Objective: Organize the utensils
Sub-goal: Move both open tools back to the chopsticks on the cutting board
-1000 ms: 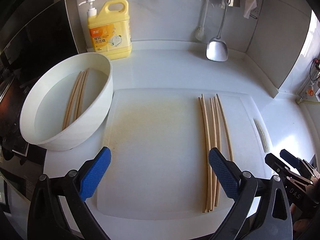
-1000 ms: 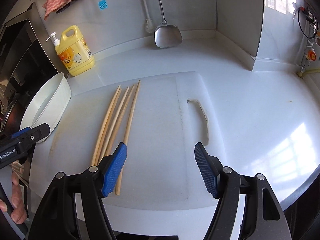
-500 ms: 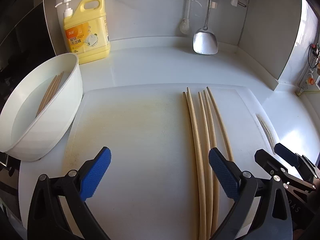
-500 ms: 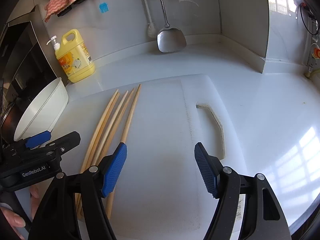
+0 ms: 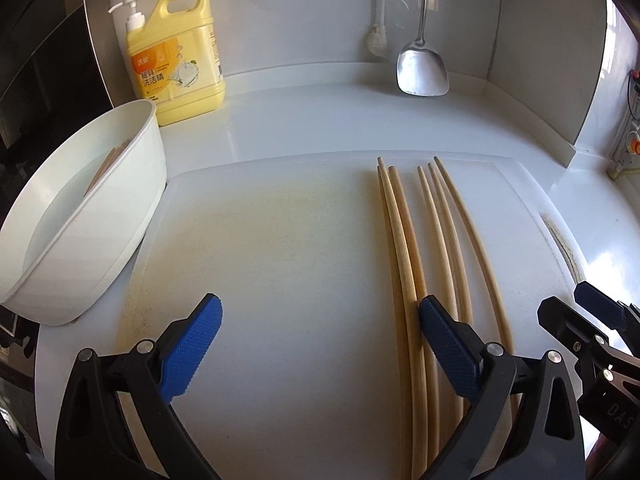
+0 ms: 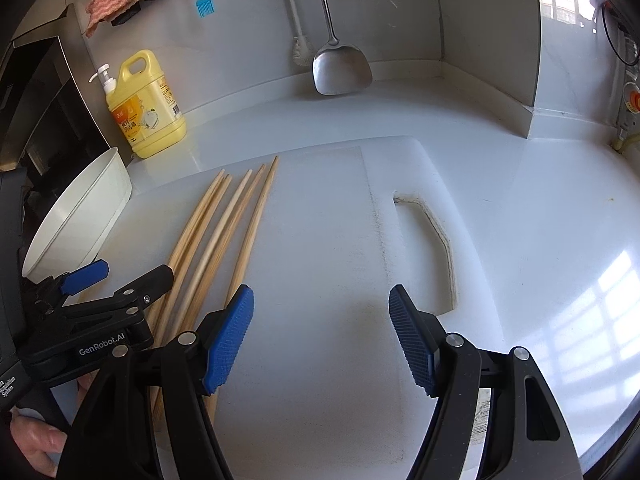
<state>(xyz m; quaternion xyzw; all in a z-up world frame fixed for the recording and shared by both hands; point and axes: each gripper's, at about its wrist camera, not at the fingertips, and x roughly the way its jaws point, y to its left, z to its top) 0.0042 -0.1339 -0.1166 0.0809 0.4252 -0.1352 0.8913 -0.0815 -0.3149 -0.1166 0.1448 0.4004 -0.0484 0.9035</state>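
Note:
Several long wooden chopsticks (image 5: 404, 256) lie side by side on a white cutting board (image 5: 280, 240); they also show in the right wrist view (image 6: 224, 236). My left gripper (image 5: 320, 344) is open and empty just above the board, its right finger over the near ends of the chopsticks. My right gripper (image 6: 320, 336) is open and empty over the board, right of the chopsticks. More chopsticks (image 5: 106, 168) lie in water in a white bowl (image 5: 100, 240) at the left.
A yellow detergent bottle (image 5: 176, 60) stands at the back left. A metal spatula (image 5: 422, 68) and a white brush (image 5: 378, 40) hang at the back wall. The board's handle slot (image 6: 428, 248) is at its right. A wall corner (image 6: 528, 120) rises at the right.
My left gripper has moved right and forward from the bowl toward the chopsticks and dropped lower. My right gripper has moved slightly forward. Both stay open.

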